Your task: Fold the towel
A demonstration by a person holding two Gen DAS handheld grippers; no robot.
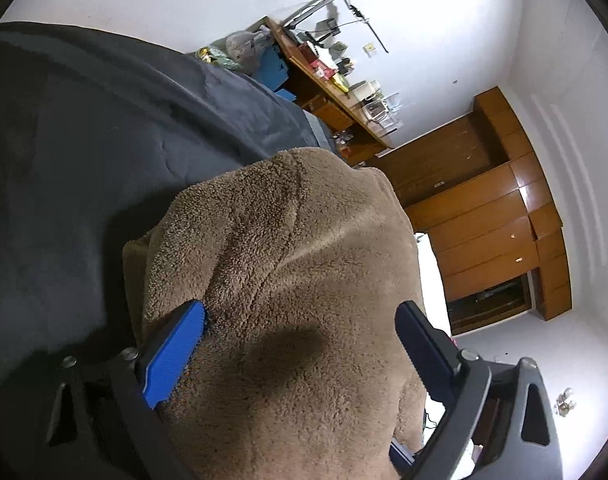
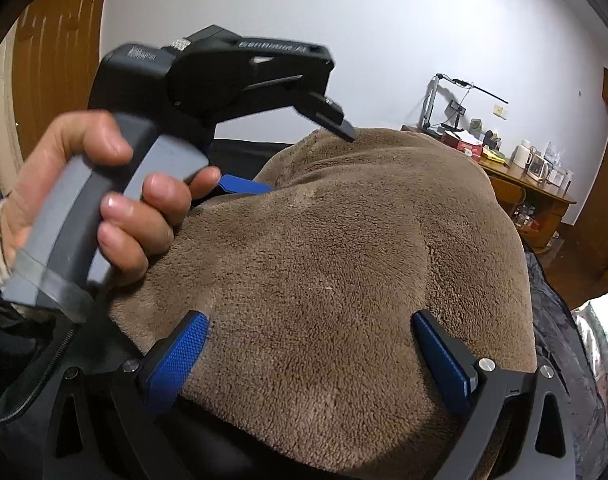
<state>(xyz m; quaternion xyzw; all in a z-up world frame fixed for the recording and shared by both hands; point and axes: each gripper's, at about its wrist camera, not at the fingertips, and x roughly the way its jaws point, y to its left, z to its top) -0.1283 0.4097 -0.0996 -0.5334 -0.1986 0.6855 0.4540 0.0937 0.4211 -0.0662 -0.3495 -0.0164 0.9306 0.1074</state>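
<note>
The brown fleece towel [image 1: 287, 280] fills the lower middle of both wrist views, heaped in a soft mound over a dark bedspread [image 1: 103, 128] that takes up the left of the left wrist frame. It looks plush and thick, with shallow creases running across its top. I would judge it light, limp and quick to sag wherever it is not held.

The left gripper [image 1: 299, 332] has its blue fingers [image 1: 175, 352] spread wide, one on either side of the mound, with pile bulging between them; nothing is pinched. The right gripper [image 2: 310, 344] stands the same way, jaws apart and straddling the cloth. In the right wrist view, upper left, a person's hand [image 2: 103, 196] grips the grey handle of the other tool, whose dark tip sits at the far top edge of the towel.

Fleece this deep should give good friction, so slipping seems unlikely. The worry is grabbing a fat bunch rather than a single layer. An edge or corner would be the better hold; the hem visible at centre left of the left wrist frame looks the likeliest place. A cluttered wooden desk [image 2: 520, 184] stands against the far wall.
</note>
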